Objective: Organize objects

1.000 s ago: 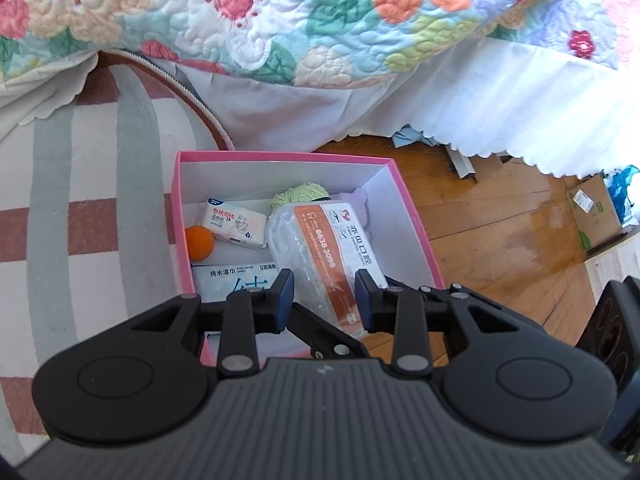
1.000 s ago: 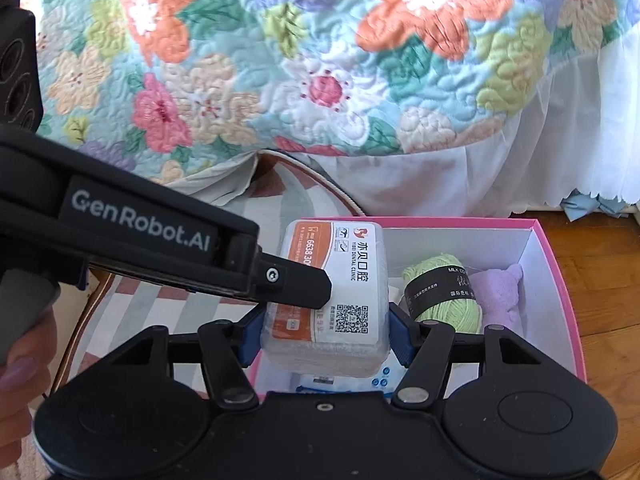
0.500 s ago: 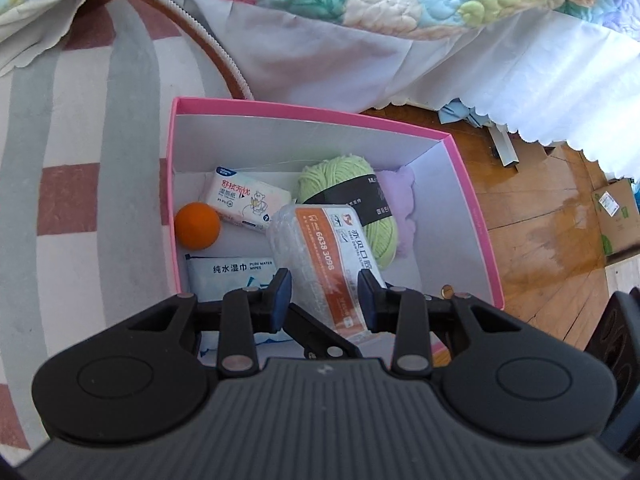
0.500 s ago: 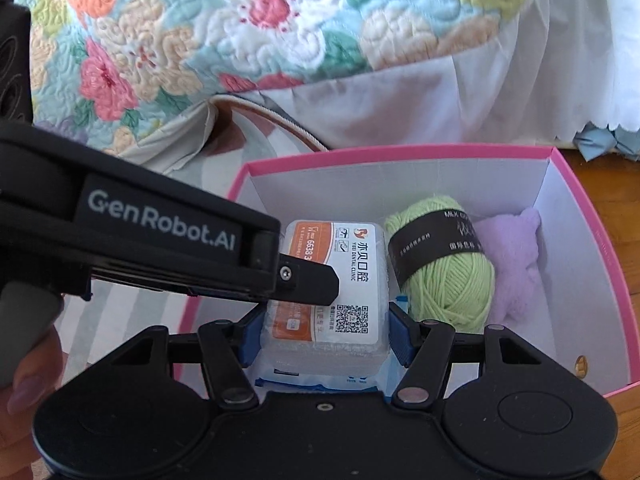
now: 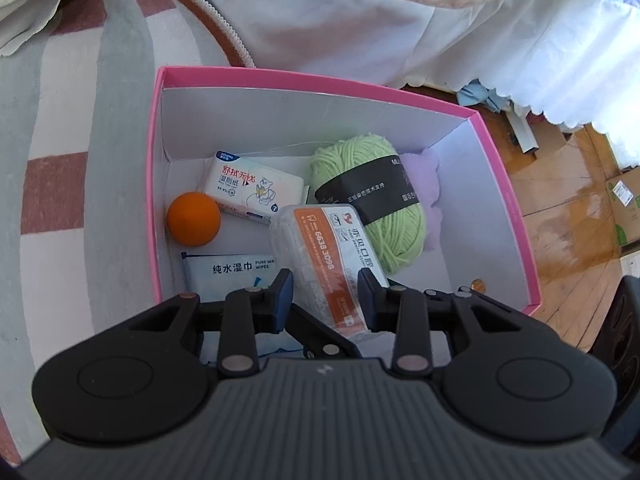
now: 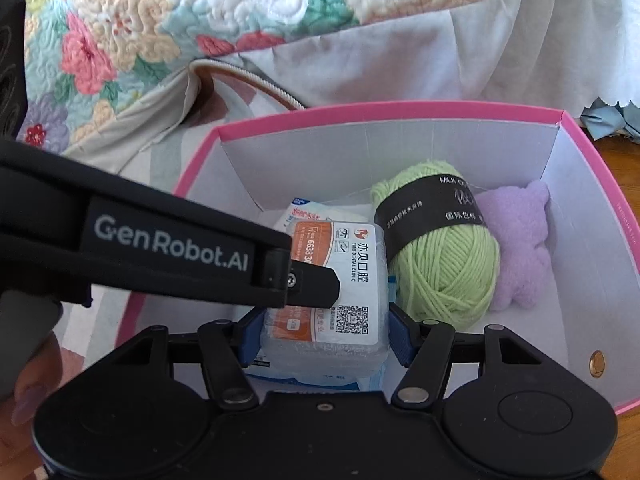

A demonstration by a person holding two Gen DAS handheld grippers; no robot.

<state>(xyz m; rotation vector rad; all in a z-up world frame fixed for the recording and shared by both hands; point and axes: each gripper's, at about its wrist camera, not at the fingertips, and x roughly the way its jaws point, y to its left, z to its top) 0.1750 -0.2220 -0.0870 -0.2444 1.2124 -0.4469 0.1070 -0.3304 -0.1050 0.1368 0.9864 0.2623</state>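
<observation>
While both tools hang over the open box, this is how things lie.

Held thing: a clear plastic-wrapped pack with an orange-and-white label [image 6: 340,280], inside the box's mouth, above the items on its floor.
Right tool [image 6: 325,334]: clenched on the pack, its blue pads pressed to the pack's two sides.
Left tool [image 5: 325,298]: its pads sit on either side of the same pack's near end; whether they press on it or merely bracket it I cannot tell. In the right wrist view one black finger [image 6: 312,282] of this tool lies across the pack's label.
Pink box [image 5: 508,208]: white inside, standing partly on a striped rug [image 5: 64,184] and partly on a wooden floor [image 5: 568,240], just in front of a bed with a floral quilt [image 6: 160,32] and a white skirt [image 5: 520,52].
Box, left side: an orange ball [image 5: 194,219] against the wall, touching a white tissue pack [image 5: 256,192]; nearer the camera, a blue wet-wipes pack [image 5: 232,272] lies flat, partly under the held pack.
Box, right side: a green yarn ball with a black band [image 6: 436,248], just beside the held pack; a purple plush toy [image 6: 516,240] is tucked between the yarn and the right wall.
Person: a fingertip [image 6: 28,400] shows at the lower left of the right wrist view.
</observation>
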